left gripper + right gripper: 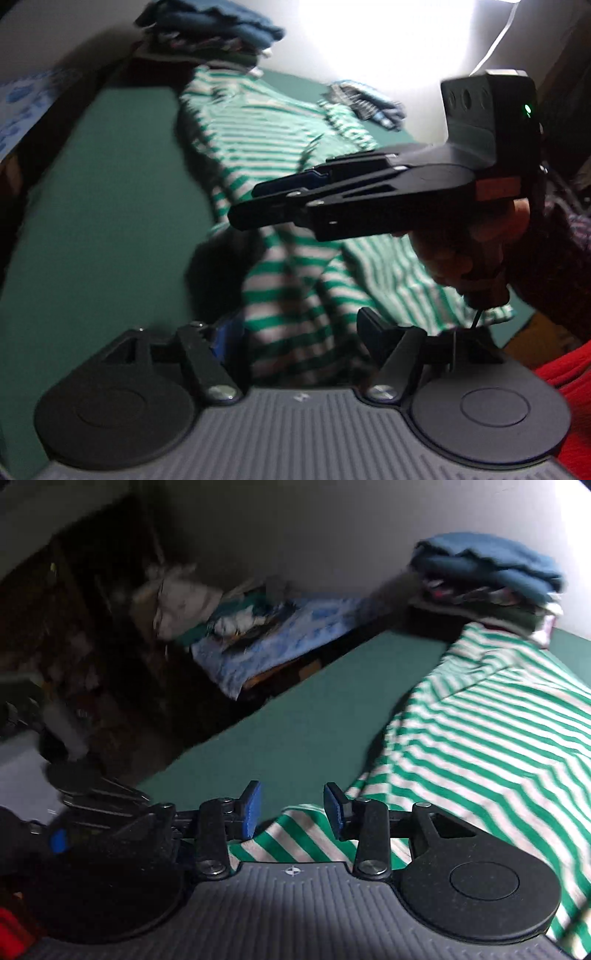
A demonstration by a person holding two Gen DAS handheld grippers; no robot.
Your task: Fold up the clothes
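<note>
Striped shirt [491, 738] lay spread beside the folded pile [487, 576]; both grippers, left [299, 332] and right [291, 808], hung released, empty. Next, probably, grasp an edge to fold.

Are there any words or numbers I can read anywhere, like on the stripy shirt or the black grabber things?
No readable words or numbers.
Left gripper body: a small pale mark, too blurred to read.
Right gripper body: a small round crosshair sign, no letters.
Striped shirt: only green and white stripes, no print.
Folded stack: patterns too blurred to read.
</note>
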